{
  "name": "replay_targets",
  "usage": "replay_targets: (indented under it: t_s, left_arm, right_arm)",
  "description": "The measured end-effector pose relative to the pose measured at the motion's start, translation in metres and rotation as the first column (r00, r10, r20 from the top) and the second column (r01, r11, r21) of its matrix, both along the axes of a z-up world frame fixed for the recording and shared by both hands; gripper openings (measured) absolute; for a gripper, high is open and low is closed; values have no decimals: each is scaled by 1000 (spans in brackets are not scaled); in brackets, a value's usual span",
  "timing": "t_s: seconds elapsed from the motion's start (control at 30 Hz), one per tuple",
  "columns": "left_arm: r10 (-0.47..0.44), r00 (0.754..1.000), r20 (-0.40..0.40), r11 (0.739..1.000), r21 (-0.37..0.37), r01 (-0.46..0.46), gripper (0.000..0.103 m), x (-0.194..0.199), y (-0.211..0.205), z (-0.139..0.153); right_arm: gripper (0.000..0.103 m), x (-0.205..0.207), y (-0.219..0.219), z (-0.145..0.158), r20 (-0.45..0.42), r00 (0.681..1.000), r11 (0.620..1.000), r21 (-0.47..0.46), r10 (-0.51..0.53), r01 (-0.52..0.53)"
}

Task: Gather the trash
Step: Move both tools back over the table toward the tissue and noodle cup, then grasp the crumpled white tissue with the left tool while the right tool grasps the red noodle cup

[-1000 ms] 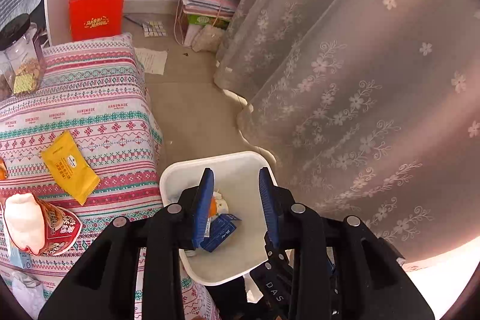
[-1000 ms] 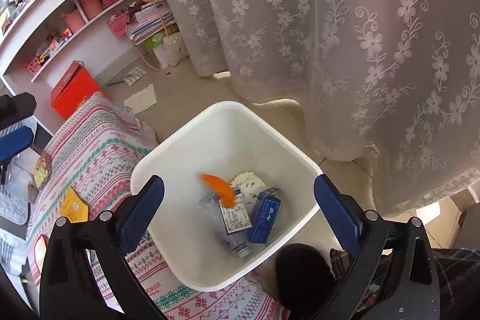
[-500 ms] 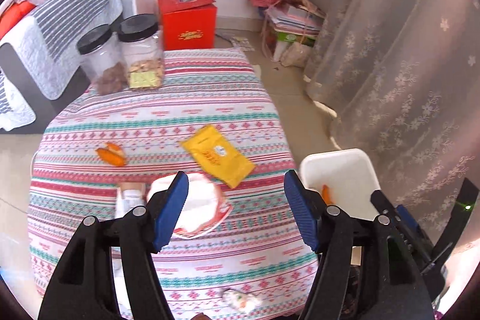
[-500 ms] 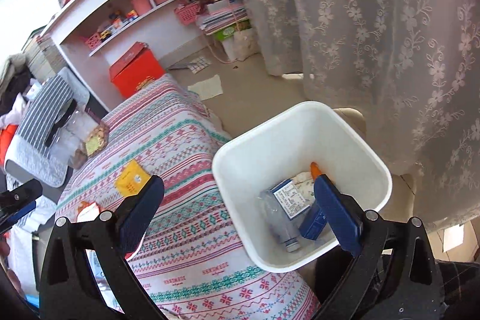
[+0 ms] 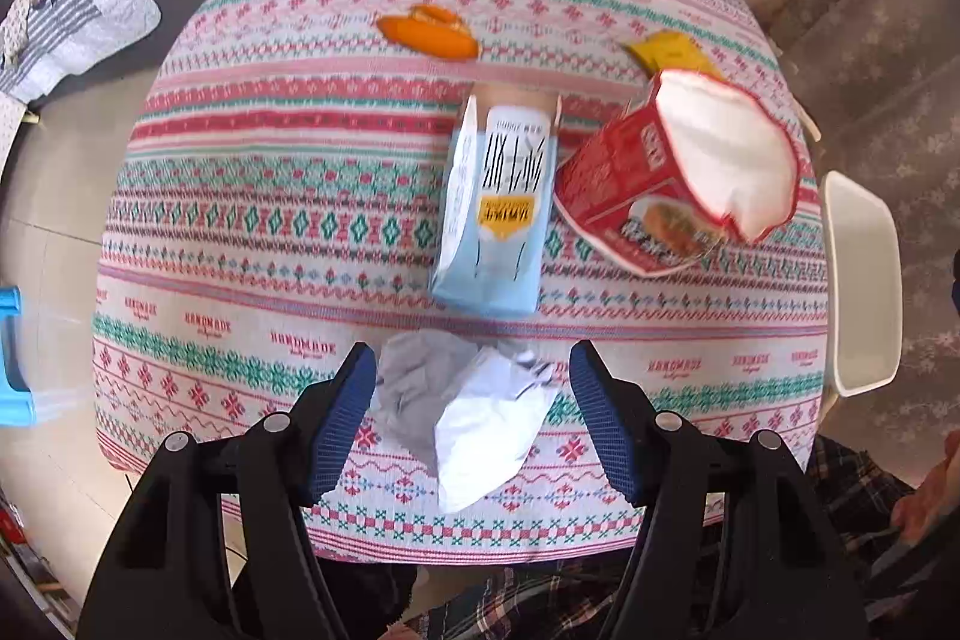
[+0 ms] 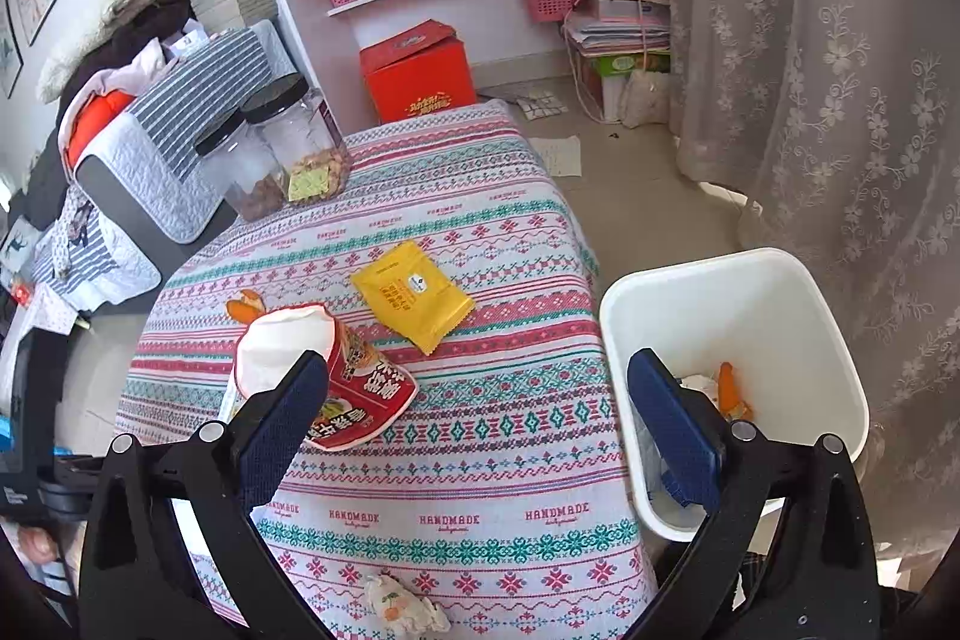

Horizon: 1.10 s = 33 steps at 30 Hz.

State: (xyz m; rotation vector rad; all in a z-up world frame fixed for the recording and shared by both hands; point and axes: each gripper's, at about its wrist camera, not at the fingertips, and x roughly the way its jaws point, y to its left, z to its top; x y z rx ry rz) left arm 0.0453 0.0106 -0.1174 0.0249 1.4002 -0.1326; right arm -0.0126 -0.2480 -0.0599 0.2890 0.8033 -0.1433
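Left tool (image 5: 471, 418) open, straddling crumpled paper (image 5: 468, 412) at lower centre of bench (image 5: 240, 220). Right tool (image 6: 474, 418) open, empty. White trash bin (image 6: 798, 292) at right bench edge.

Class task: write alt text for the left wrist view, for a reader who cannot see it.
The open left gripper hangs over crumpled white paper on a patterned tablecloth. Beyond lie a pale blue carton, a tipped red noodle cup and orange peel.
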Motion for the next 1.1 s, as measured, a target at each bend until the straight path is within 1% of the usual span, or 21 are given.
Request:
replay_targets:
  t_s: [0.07,0.13,0.17,0.27,0.33,0.47,0.5,0.53,0.6,0.67,0.7,0.73,0.77,0.83,0.93,1.0,1.03,1.1]
  left_arm:
    - [19,999,-33,1000,-11,-19,66,-8,5,-14]
    - [38,998,-46,999,-37,-39,66,-12,9,-21]
    - [41,998,-39,998,-49,-43,66,-14,11,-21]
    - [37,999,-19,998,-52,-37,66,-18,10,-18]
    - [37,999,-15,997,-73,-38,66,-21,10,-17]
    - [-12,1000,2,996,-87,12,65,-29,1,-14]
    - [-23,1000,-4,996,-87,23,63,-29,-2,-15]
    - [-31,999,-12,996,-85,30,56,-29,-4,-19]
    - [-37,999,-35,996,-78,34,46,-25,-4,-29]
    - [-38,999,-23,996,-86,36,44,-24,-4,-29]
    - [-40,999,-14,995,-95,38,39,-24,-2,-27]
    - [-37,999,-4,993,-113,36,39,-23,0,-23]
    - [-31,1000,6,991,-129,31,39,-24,3,-19]
    - [-12,999,31,987,-159,17,38,-23,11,-9]
    - [30,996,80,978,-210,-12,38,-20,28,10]
    - [60,992,111,970,-240,-32,38,-17,42,22]
    - [77,989,124,967,-253,-44,38,-15,49,28]
    - [111,983,145,959,-276,-68,38,-11,63,35]
  right_arm:
    - [96,3,4,-3,-16,1000,1000,-2,12,-12]
    - [96,6,9,-5,-26,999,1000,-11,25,-25]
    - [96,6,12,-7,-28,999,999,-18,30,-30]
    - [96,9,18,-9,-42,998,998,-32,45,-46]
    - [96,11,19,-12,-52,998,998,-35,46,-48]
    - [96,18,22,-19,-83,995,997,-43,61,-64]
    - [96,19,23,-20,-87,994,996,-49,67,-71]
    - [96,20,24,-21,-87,993,995,-59,73,-79]
    - [96,25,29,-22,-85,992,991,-84,96,-103]
    - [96,30,34,-23,-89,986,983,-102,142,-151]
    - [96,34,37,-23,-92,981,978,-106,171,-181]
    - [96,37,41,-23,-92,975,970,-114,204,-214]
    - [96,40,45,-22,-92,966,959,-128,240,-251]
    - [96,48,57,-20,-95,938,926,-158,333,-344]
    - [96,59,73,-20,-113,878,855,-200,465,-479]
    - [96,64,81,-22,-132,824,797,-208,551,-567]
    - [96,67,85,-24,-145,788,761,-206,598,-615]
    - [96,73,93,-31,-193,726,687,-235,660,-688]
